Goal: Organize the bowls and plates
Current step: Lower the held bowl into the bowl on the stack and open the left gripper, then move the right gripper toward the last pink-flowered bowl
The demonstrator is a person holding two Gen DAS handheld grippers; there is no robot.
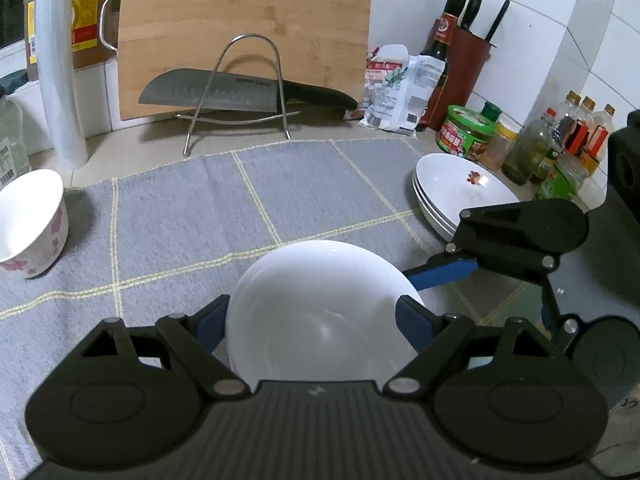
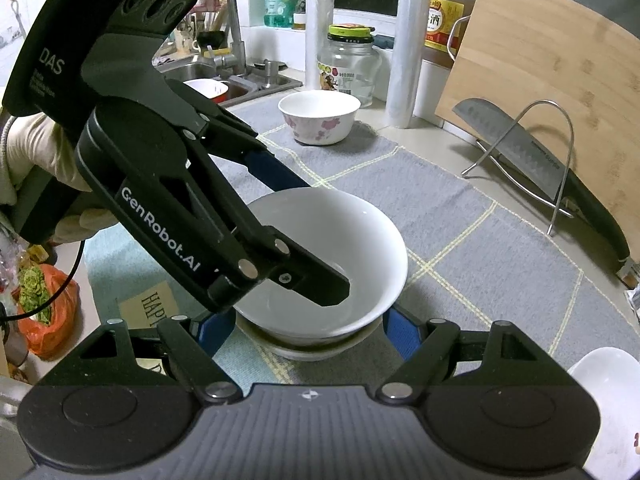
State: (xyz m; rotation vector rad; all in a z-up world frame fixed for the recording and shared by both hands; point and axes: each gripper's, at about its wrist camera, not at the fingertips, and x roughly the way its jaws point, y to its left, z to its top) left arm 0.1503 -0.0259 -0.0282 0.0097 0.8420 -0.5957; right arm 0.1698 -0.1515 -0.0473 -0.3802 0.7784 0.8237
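Left gripper (image 2: 316,248) grips the white bowl (image 2: 344,240): one finger inside, one outside the rim. The bowl sits nested on a lower bowl (image 2: 316,354) on the grey mat (image 1: 320,184). Right gripper (image 2: 310,328) straddles the lower bowl, fingers at its sides; contact unclear. Mat beyond lies free. Floral bowl (image 1: 30,224) far left, plates (image 1: 452,192) far right, both at mat edges. Knife (image 1: 240,92) and cutting board (image 1: 248,36) at the wall.

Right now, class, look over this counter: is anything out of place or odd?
One thing: the big knife lies bare-bladed in the wire stand against the cutting board, though a knife block stands nearby. The white bowl in the left gripper looks sound.
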